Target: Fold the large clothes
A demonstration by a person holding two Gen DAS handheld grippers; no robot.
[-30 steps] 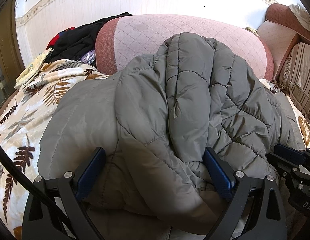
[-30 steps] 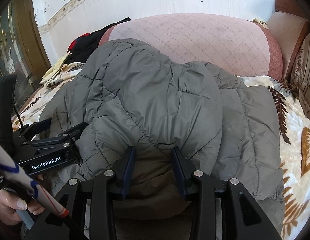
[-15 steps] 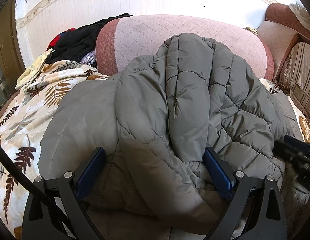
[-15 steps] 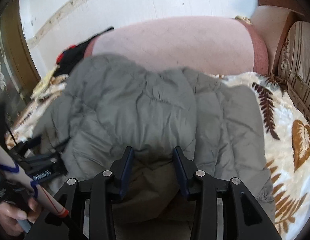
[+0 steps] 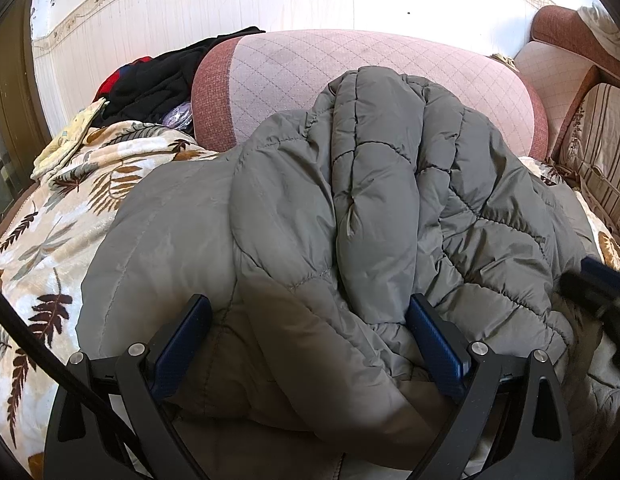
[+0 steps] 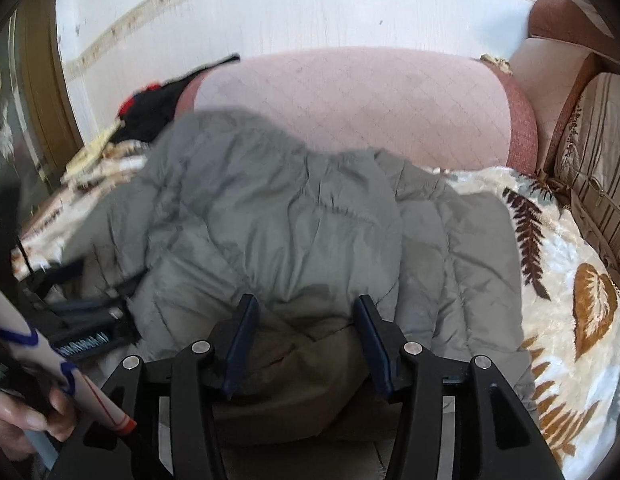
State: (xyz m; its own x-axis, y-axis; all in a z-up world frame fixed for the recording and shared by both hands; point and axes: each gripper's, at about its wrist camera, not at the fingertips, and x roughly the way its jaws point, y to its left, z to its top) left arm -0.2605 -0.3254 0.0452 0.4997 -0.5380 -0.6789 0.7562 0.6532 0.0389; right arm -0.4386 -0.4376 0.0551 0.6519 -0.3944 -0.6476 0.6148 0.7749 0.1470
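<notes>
A grey quilted puffer jacket (image 5: 370, 200) lies bunched on a leaf-patterned blanket (image 5: 49, 240) on a sofa. My left gripper (image 5: 307, 304) stands wide open at the jacket's near edge, with a thick fold bulging between its jaws. In the right wrist view the jacket (image 6: 269, 220) spreads ahead, folded over itself. My right gripper (image 6: 305, 300) has its jaws opening, the brownish lining of the hem lying loose between them. The right gripper (image 5: 598, 284) shows blurred at the left wrist view's right edge. At that view's left are the left gripper (image 6: 89, 320) and a hand (image 6: 21, 420).
A pink quilted backrest (image 5: 350, 68) rises behind the jacket. Dark and red clothes (image 5: 157, 80) are piled at the back left. A striped cushion (image 6: 590, 160) and an armrest close off the right side. Bare blanket (image 6: 570, 280) shows right of the jacket.
The right gripper's jaws have widened around the jacket hem, and it has slid toward the right edge of the left wrist view. The left gripper and its fold have not moved.
</notes>
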